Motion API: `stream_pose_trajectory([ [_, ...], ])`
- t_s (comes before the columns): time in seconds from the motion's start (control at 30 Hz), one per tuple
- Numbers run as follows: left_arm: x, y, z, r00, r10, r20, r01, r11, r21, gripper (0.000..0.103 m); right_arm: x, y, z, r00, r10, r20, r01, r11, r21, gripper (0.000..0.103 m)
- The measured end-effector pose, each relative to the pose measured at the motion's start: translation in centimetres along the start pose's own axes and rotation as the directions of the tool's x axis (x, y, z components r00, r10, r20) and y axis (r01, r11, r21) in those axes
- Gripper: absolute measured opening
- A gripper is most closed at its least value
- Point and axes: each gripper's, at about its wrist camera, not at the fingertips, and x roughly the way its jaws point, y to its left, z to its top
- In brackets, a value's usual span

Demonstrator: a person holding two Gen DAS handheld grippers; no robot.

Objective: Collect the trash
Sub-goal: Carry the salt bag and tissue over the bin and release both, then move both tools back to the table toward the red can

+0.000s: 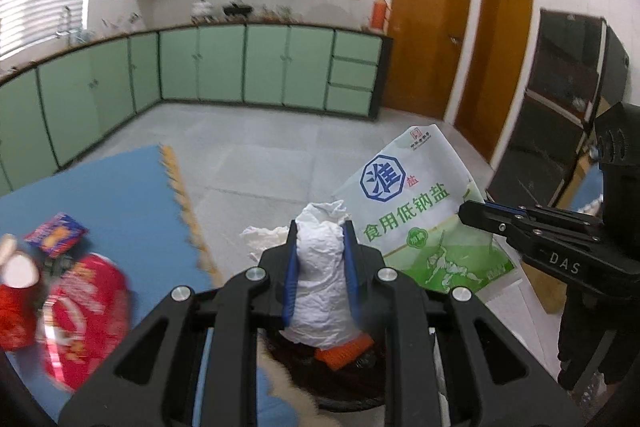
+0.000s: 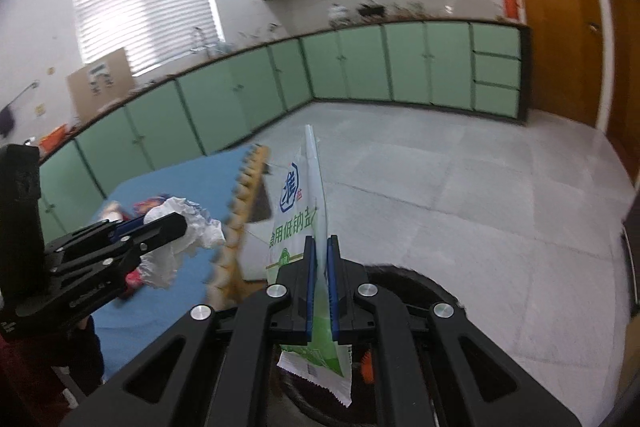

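Our left tongs [image 1: 320, 227] are clenched on a crumpled white paper towel [image 1: 320, 267], and our right tongs [image 2: 322, 243] pinch an empty green-and-white salt bag [image 2: 298, 211] upright by its edge. Both hang above a dark round bin [image 2: 416, 287] beside the blue foam mat [image 1: 100, 187], where red snack wrappers [image 1: 80, 307] lie.

White crumpled tissue [image 1: 320, 267]; white-and-green salt bag [image 1: 420, 223] with blue hexagon emblem and green lettering; black grippers with blue pads [image 1: 290, 279]; blue foam mat [image 1: 104, 195] with tan toothed edge; red snack wrappers [image 1: 80, 311]; mint-green cabinets [image 1: 240, 63]; amber-brown doors [image 1: 428, 31]; pale grey floor tiles [image 2: 460, 195]; orange object [image 1: 344, 353] inside dark bin.
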Motion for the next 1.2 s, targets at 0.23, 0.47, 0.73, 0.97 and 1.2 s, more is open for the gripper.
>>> stream_pose_trajectory([
  [0.23, 6.2, -1.8, -1.9, 0.992, -0.046, -0.117, 0.05, 0.998, 0.033, 0.019, 3.1, -4.5, -3.2, 0.994, -0.073, -0.085, 0.079, 0.994, 0.079, 0.006],
  [0.47, 11.2, -2.6, -3.1, 0.976, -0.055, -0.213, 0.067, 0.996, 0.051, 0.02, 6.2, -6.6, -4.6, 0.985, -0.09, -0.147, 0.107, 0.989, 0.107, 0.006],
  [0.73, 13.0, -2.3, -3.3, 0.965, -0.058, -0.256, 0.07, 0.997, 0.036, 0.039, 8.3, -8.7, -5.8, 0.974, -0.095, -0.205, 0.128, 0.98, 0.155, 0.02],
  [0.97, 12.1, -2.0, -2.7, 0.97, -0.056, -0.234, 0.064, 0.998, 0.024, 0.052, 7.3, -8.4, -5.4, 0.975, -0.127, -0.185, 0.157, 0.975, 0.155, 0.044],
  [1.2, 6.4, 0.1, -0.5, 0.995, -0.006, -0.102, 0.007, 1.0, 0.0, 0.062, 3.5, -4.8, -3.0, 0.983, -0.167, -0.079, 0.175, 0.978, 0.115, 0.077],
])
